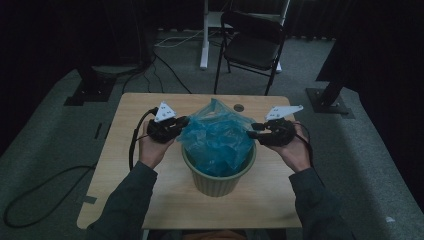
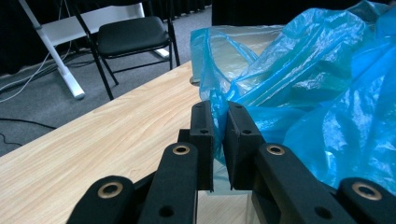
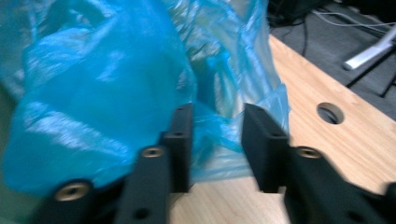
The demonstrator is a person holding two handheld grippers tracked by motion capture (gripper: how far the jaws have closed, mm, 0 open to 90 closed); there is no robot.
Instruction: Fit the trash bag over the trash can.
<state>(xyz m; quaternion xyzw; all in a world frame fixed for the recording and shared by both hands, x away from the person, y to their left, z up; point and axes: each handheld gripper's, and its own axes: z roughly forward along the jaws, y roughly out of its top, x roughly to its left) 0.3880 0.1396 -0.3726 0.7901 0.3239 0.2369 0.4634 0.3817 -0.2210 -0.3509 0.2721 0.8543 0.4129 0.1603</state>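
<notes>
Bag film (image 2: 219,119) sat pinched in your left gripper (image 2: 217,140): jaws nearly pressed together w/ a thin fold of the blue bag's edge between them, pads on the plastic. That gripper (image 1: 172,127) was at the bag's left side, level w/ the bunched top, above the rim of the green bin (image 1: 218,180) at the table's near middle.

Your right gripper (image 3: 215,144) stood spread, jaws well apart. A loose flap of the bag (image 3: 219,140) hung in the gap, but neither pad pressed on it. In the high view that gripper (image 1: 260,132) pointed inward at the bag's right side, opposite the left one.

Relation that mattered: bag (image 1: 216,137) lay between both grippers, its rumpled mouth running left-right across the bin, each hand about equally near its own edge. Left had its edge; right didn't yet. Judging from that, next move prob. needed your right jaws to shut on the flap already between them, then both edges pulled outward and down over the rim.

Farther off: wooden table (image 1: 130,150), cable hole (image 1: 239,107), black chair (image 1: 252,45) beyond.
</notes>
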